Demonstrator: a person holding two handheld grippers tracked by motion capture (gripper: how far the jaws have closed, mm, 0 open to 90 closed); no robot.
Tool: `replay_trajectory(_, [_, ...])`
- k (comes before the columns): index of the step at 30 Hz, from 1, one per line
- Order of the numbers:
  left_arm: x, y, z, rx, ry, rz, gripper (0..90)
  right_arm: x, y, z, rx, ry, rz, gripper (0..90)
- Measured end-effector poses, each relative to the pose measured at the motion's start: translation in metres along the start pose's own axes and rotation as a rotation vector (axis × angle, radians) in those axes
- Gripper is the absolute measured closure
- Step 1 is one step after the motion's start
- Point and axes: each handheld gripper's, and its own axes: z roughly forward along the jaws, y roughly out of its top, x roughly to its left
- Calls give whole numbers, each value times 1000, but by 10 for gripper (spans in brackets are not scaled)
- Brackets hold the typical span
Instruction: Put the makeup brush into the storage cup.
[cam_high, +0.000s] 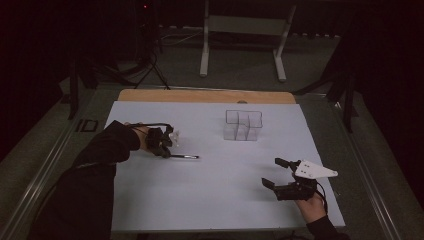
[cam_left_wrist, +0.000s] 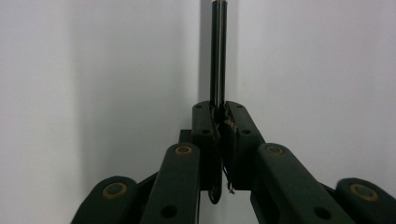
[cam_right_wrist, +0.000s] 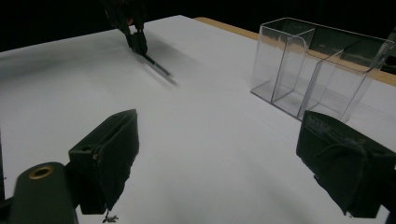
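Black pads on my left gripper (cam_left_wrist: 219, 122) are pinched tight on the near end of a thin dark pen (cam_left_wrist: 218, 56), and the rest of it runs straight out ahead of my tips, over the white sheet (cam_left_wrist: 93, 70). From the high view that pen (cam_high: 185, 157) lies nearly level, close over the sheet, pointing toward the middle of the table from my left gripper (cam_high: 165, 150); whether its far tip touches the paper I cannot tell. My left forearm in its dark sleeve (cam_high: 100, 155) comes in from the lower left corner.

My right gripper (cam_high: 275, 172) sits low on the right side of the white sheet (cam_high: 210, 200), well apart from the pen, with the grey three-cornered plate (cam_high: 314, 170) on its top. Its jaws stand wide apart with nothing between them; in the right gripper view my two pads (cam_right_wrist: 112, 154) frame bare paper. Past them that view shows my left gripper (cam_right_wrist: 135, 39) far off with the pen (cam_right_wrist: 156, 67) sticking out of it, a little blurred.

Clear plastic makes up the organiser (cam_high: 243, 125) with its few compartments, standing upright toward the back of the sheet, between my two grippers and beyond both. It looks hollow all the way through in the right gripper view (cam_right_wrist: 317, 65). Along the far edge of the sheet a strip of wooden tabletop (cam_high: 200, 96) shows
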Motion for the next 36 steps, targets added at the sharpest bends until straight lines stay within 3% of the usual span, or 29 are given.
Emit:
replay_trajectory(3, [-3, 2, -14, -63, 29, -19, 850, 0, 0, -1, -1, -2, 0, 132])
replay_trajectory(6, [-7, 4, -25, -126, 41, -67, 850, 0, 0, -1, -2, -6, 1, 132])
replay_trajectory(9, [-12, 5, -31, -157, 61, -99, 850, 0, 1, -1, -1, -10, 1, 132])
replay_trajectory(13, [-20, 6, -32, -174, 79, -133, 850, 0, 1, -2, 2, -23, -1, 132])
replay_trajectory(15, [-22, 5, -33, -197, 68, -172, 850, -1, 1, -2, 0, -24, 5, 132])
replay_trajectory(20, [-32, 7, -34, -236, 96, -263, 850, -1, 2, -3, -5, -30, 1, 132])
replay_trajectory(27, [-47, 11, -34, -285, 115, -293, 850, 0, 3, -4, -5, -39, -10, 132])
replay_trajectory(36, [-60, 13, -33, -383, 151, -378, 850, 1, 4, -5, -9, -38, -11, 132])
